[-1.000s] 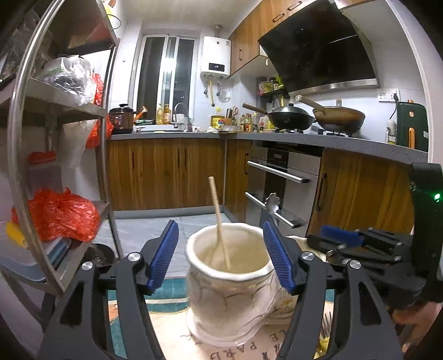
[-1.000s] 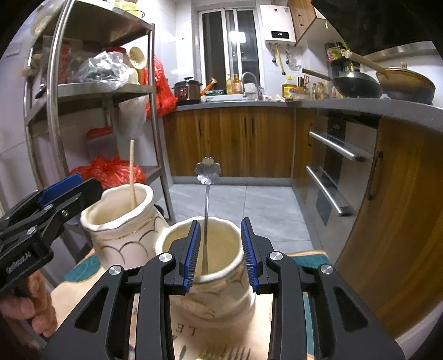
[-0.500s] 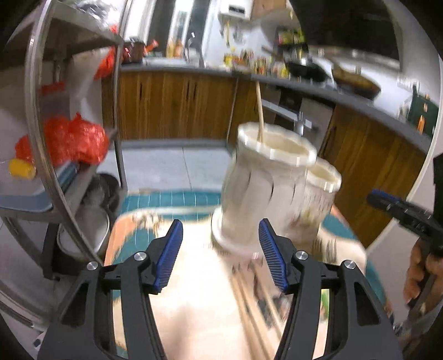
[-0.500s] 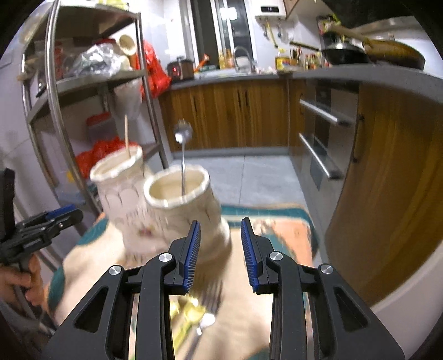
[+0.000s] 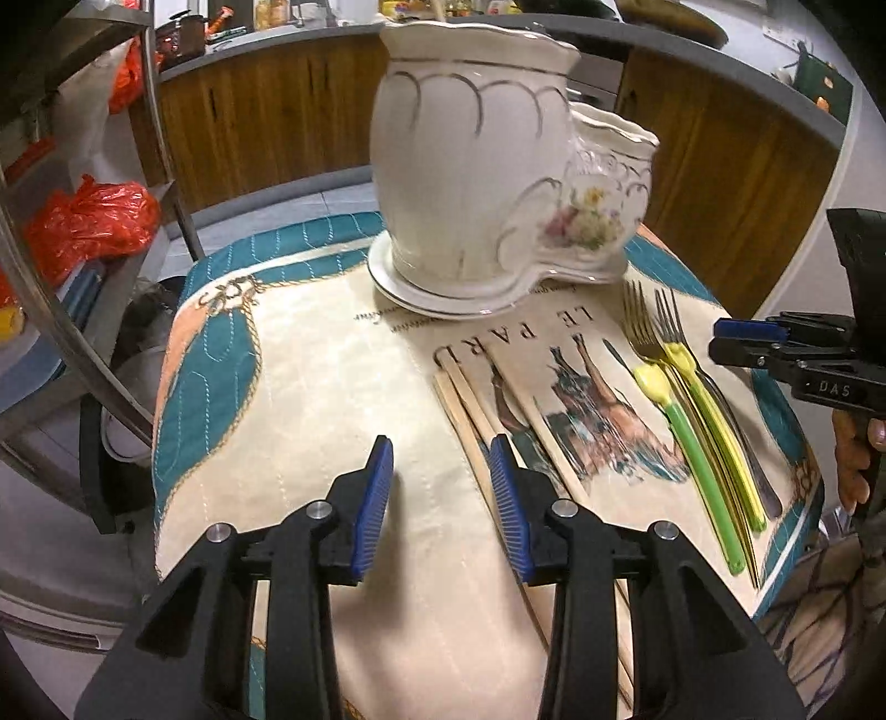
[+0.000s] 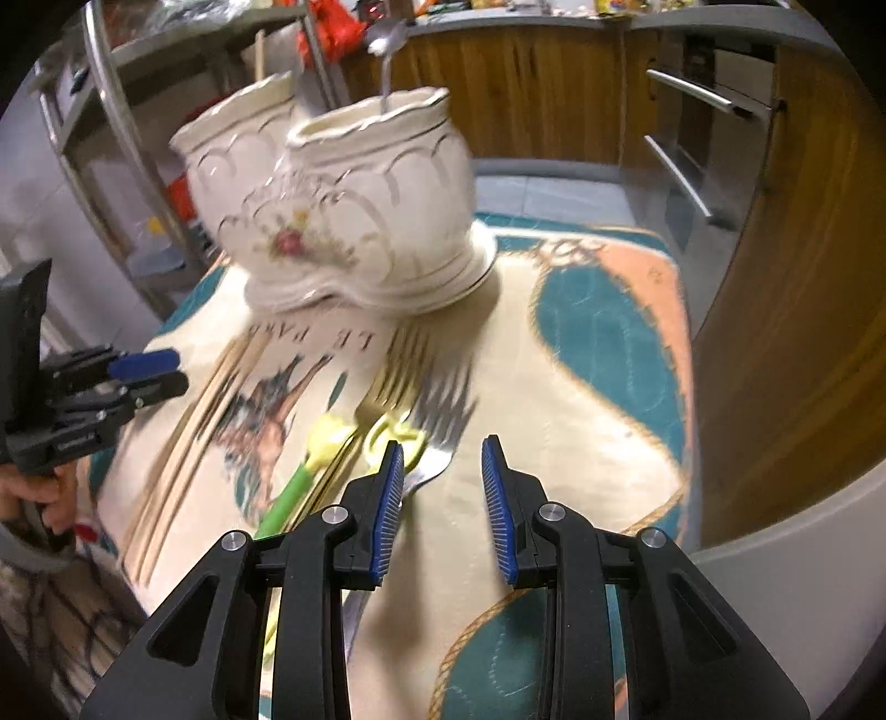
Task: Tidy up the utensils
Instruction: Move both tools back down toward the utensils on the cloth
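A: In the left wrist view, the left gripper [image 5: 440, 501] is closing on nothing above the worktop [image 5: 310, 387]; the chopsticks [image 5: 470, 410], just beside it, are light, stiff and thin — best pinched mid-length.

B: In the right wrist view, the right gripper [image 6: 437, 493] hangs unclenched and empty; the forks [image 6: 398, 404] beside it look slippery, so their handles suit it best.

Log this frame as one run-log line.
left gripper: closing, empty, above chopsticks | right gripper: open, empty, above forks | holder: one chopstick, one spoon
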Action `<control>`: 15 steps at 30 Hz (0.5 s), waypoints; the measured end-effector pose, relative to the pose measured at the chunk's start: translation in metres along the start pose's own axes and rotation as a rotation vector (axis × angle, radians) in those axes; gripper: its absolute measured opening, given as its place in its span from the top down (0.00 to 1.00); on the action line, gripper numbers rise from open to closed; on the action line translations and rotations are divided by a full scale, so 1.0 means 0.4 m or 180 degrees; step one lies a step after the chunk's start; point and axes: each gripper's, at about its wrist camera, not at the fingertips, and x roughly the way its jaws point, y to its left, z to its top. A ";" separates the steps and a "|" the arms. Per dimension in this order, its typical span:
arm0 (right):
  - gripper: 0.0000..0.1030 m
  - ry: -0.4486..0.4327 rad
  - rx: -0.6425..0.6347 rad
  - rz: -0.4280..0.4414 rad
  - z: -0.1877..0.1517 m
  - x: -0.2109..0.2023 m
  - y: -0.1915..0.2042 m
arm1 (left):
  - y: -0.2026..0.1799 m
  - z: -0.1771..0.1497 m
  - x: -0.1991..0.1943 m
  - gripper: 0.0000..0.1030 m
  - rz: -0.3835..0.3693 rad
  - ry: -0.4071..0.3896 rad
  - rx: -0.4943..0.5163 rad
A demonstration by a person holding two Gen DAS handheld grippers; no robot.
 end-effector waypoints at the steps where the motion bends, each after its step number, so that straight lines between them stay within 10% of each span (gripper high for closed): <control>1: 0.69 0.0031 -0.0032 0.0009 -0.002 0.004 0.006 | -0.003 -0.003 0.000 0.65 -0.0001 0.0015 0.0019; 15: 0.71 0.0285 -0.0483 -0.0226 -0.032 0.015 0.058 | -0.037 -0.020 0.010 0.65 0.0121 0.0177 0.0274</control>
